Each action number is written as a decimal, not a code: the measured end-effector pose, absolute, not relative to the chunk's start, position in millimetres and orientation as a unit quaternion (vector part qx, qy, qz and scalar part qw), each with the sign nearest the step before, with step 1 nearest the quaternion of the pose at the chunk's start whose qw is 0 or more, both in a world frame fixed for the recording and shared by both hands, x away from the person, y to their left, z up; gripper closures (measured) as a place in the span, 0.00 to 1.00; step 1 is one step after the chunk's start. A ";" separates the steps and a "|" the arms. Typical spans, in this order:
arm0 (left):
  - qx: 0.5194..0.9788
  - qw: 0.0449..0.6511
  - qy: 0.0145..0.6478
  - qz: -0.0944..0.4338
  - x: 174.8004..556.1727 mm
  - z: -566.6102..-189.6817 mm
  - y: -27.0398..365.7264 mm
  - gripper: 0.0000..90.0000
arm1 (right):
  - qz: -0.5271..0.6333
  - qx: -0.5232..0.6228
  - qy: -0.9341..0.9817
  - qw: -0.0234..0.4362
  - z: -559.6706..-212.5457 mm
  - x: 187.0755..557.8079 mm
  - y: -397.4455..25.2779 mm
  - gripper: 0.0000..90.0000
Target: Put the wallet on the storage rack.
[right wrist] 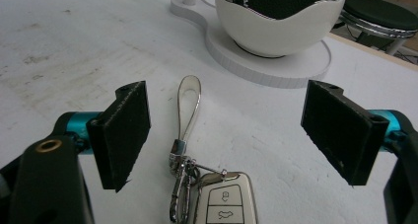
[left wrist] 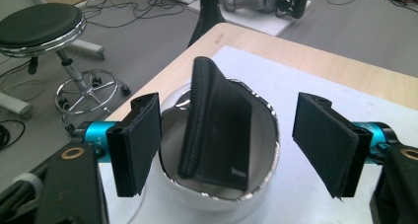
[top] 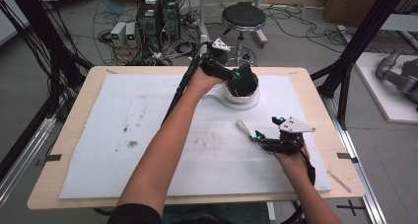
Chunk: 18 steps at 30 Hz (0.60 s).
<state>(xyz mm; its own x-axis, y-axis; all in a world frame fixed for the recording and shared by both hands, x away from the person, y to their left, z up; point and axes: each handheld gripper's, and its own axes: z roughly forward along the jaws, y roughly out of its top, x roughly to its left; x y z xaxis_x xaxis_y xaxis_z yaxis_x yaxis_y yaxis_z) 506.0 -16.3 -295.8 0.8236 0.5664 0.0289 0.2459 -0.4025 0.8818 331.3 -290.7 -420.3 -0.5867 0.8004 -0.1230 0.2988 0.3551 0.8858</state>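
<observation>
A black leather wallet (left wrist: pixel 217 130) stands on edge, leaning, inside a white egg-shaped bowl (left wrist: pixel 268 155) with a chrome rim. My left gripper (left wrist: pixel 230 135) hovers open over the bowl, a pad on each side of the wallet and clear of it. In the high view that gripper (top: pixel 240 76) is at the bowl (top: pixel 240 98) at the table's far middle. A car key fob (right wrist: pixel 224 200) with a ring and a pale strap loop (right wrist: pixel 190 103) lies flat on the mat. My right gripper (right wrist: pixel 236 135) is open, straddling the key from above; in the high view it (top: pixel 257 135) sits beside the strap (top: pixel 242 127).
The bowl stands on a flat white base (right wrist: pixel 281 66) with a thin post at its left end. A white foam mat (top: pixel 148 135) covers the wooden table (top: pixel 69 135). A stool (top: pixel 243 18), computers and cables lie on the floor beyond the far edge.
</observation>
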 end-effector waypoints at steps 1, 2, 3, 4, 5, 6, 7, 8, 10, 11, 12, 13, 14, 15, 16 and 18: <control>0.819 0.494 0.244 0.160 502.7 -294.7 -14.1 0.30 | 0.443 0.356 0.773 0.283 -420.3 331.3 -290.7 0.21; 0.819 0.498 0.236 0.158 495.3 -292.9 -9.0 0.30 | 0.442 0.357 0.773 0.282 -420.6 332.0 -291.0 0.21; 0.819 0.498 0.236 0.158 495.3 -292.9 -9.0 0.30 | 0.442 0.357 0.773 0.284 -420.7 332.3 -290.8 0.21; 0.817 0.503 0.236 0.154 488.0 -292.8 -3.6 0.30 | 0.441 0.358 0.773 0.283 -420.8 332.2 -290.3 0.21; 0.816 0.504 0.238 0.152 484.3 -293.2 -0.9 0.30 | 0.441 0.356 0.774 0.284 -421.1 332.6 -289.9 0.21; 0.816 0.506 0.237 0.151 481.7 -293.9 1.3 0.30 | 0.440 0.355 0.775 0.283 -421.2 332.6 -289.7 0.21; 0.816 0.506 0.237 0.151 481.7 -293.9 1.3 0.30 | 0.439 0.355 0.775 0.283 -421.2 332.5 -289.5 0.21; 0.815 0.509 0.235 0.145 473.8 -296.7 8.7 0.30 | 0.439 0.356 0.775 0.283 -421.2 332.5 -289.4 0.21; 0.816 0.512 0.230 0.141 468.1 -300.1 16.5 0.30 | 0.440 0.357 0.773 0.283 -421.1 333.1 -289.4 0.21; 0.814 0.514 0.231 0.139 465.2 -302.0 20.5 0.30 | 0.441 0.358 0.773 0.284 -421.2 333.6 -289.4 0.21; 0.814 0.514 0.231 0.140 462.5 -303.6 25.1 0.30 | 0.440 0.359 0.773 0.282 -421.3 334.0 -289.1 0.21; 0.814 0.514 0.231 0.144 460.4 -304.9 28.5 0.30 | 0.441 0.359 0.773 0.283 -421.6 334.9 -288.6 0.21; 0.814 0.514 0.231 0.144 460.4 -304.9 28.5 0.30 | 0.440 0.359 0.773 0.283 -421.6 335.4 -288.5 0.21; 0.813 0.511 0.237 0.147 454.2 -309.1 40.0 0.30 | 0.440 0.359 0.774 0.280 -421.8 336.0 -287.7 0.21; 0.809 0.517 0.241 0.144 450.8 -311.7 44.7 0.29 | 0.440 0.359 0.774 0.280 -422.0 336.4 -286.9 0.21; 0.809 0.517 0.239 0.143 448.0 -313.8 50.3 0.29 | 0.439 0.357 0.776 0.280 -422.5 337.1 -285.7 0.21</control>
